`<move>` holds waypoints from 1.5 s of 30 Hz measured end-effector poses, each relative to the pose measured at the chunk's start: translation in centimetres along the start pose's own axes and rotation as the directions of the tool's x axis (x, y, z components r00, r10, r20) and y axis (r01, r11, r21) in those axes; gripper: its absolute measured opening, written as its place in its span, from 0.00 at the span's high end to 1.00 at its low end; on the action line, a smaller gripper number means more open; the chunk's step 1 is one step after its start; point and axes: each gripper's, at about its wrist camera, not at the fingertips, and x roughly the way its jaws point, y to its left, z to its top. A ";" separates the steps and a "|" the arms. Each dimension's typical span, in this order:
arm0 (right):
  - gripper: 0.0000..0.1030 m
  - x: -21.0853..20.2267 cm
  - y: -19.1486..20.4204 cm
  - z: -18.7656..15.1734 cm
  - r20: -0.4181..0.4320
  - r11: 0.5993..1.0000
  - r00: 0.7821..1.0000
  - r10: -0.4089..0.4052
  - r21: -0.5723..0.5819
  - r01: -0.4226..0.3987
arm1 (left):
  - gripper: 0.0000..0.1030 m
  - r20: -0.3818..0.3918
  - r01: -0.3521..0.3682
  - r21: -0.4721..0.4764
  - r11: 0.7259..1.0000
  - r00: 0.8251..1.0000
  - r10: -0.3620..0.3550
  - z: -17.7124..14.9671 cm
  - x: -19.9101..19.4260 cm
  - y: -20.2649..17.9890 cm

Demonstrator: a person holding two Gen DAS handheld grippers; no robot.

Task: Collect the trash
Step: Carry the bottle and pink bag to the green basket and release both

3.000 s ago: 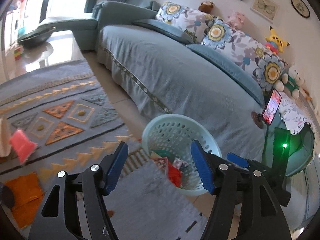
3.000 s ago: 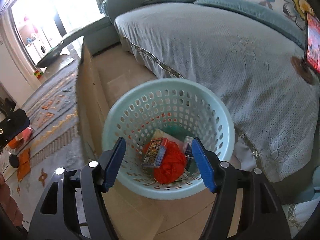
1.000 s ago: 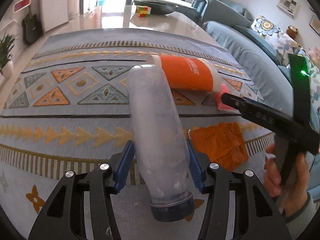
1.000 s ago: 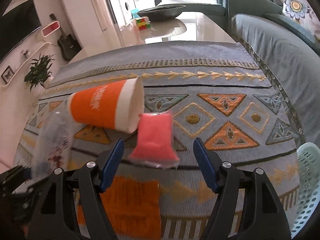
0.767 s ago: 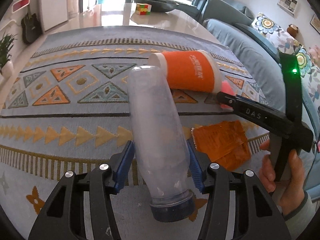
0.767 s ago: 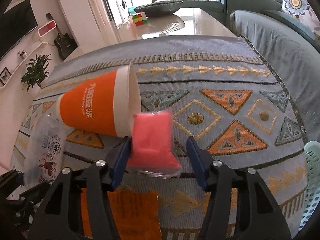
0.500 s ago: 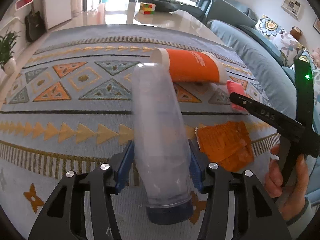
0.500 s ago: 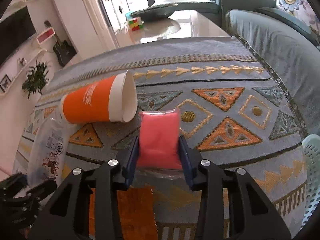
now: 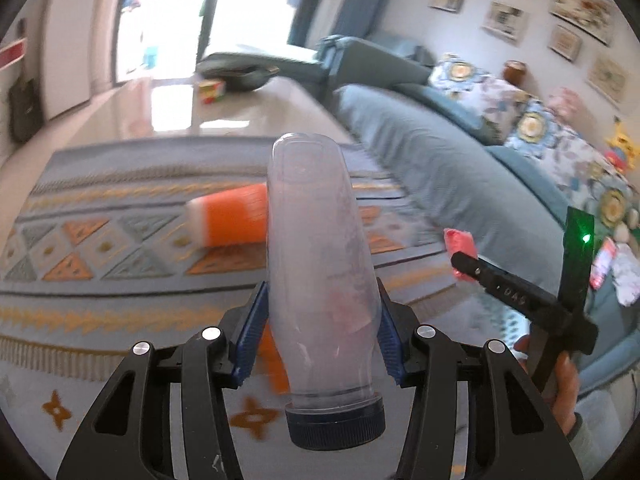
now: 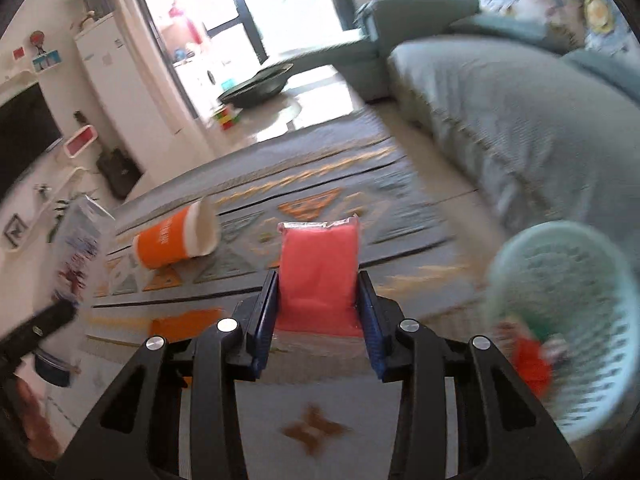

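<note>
Fingers (image 10: 267, 312) of the right gripper (image 10: 318, 316) have just clamped the pink plastic-wrapped packet (image 10: 318, 268), now lifted off the patterned rug (image 10: 320, 196), while the left gripper (image 9: 318, 336) carries the clear plastic bottle (image 9: 316, 264); both seem ready for the pale green perforated basket (image 10: 576, 320) at right.

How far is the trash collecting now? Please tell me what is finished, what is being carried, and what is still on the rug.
Done: the basket already holds some trash, including something red. In hand: the left gripper is shut on a clear plastic bottle, and the right gripper is shut on a pink packet; both are off the rug. Left: the orange cup lying on its side and a flat orange wrapper.
</note>
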 end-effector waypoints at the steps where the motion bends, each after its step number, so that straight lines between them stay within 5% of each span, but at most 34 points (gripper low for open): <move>1: 0.66 -1.4 -0.8 0.0 0.024 0.999 0.999 -0.035 -0.010 0.035 | 0.53 0.006 0.016 0.015 1.000 1.000 -0.016 0.2 0.0 -1.2; 11: 0.66 -10.0 -9.7 -0.2 0.120 0.969 0.963 -0.243 0.070 0.236 | 0.53 -0.006 0.176 0.170 0.970 0.984 -0.177 1.5 1.9 -13.9; 21: 0.65 -8.0 -19.5 -3.3 -0.057 0.902 0.940 -0.337 0.266 0.340 | 0.53 -0.146 0.284 0.280 0.917 0.957 -0.252 -0.3 8.9 -24.6; 32: 0.64 -4.9 -23.2 -5.4 -0.140 0.887 0.943 -0.303 0.319 0.332 | 0.53 -0.279 0.340 0.234 0.911 0.921 -0.272 -2.7 16.1 -27.4; 38: 0.60 -4.8 -23.4 -5.1 -0.135 0.888 0.943 -0.303 0.318 0.331 | 0.39 -0.262 0.322 0.234 0.918 0.930 -0.259 -2.7 16.3 -27.2; 45: 0.52 -6.0 -23.1 -5.1 -0.110 0.887 0.954 -0.278 0.352 0.299 | 0.37 -0.222 0.319 0.205 0.925 0.936 -0.274 -1.5 14.5 -25.7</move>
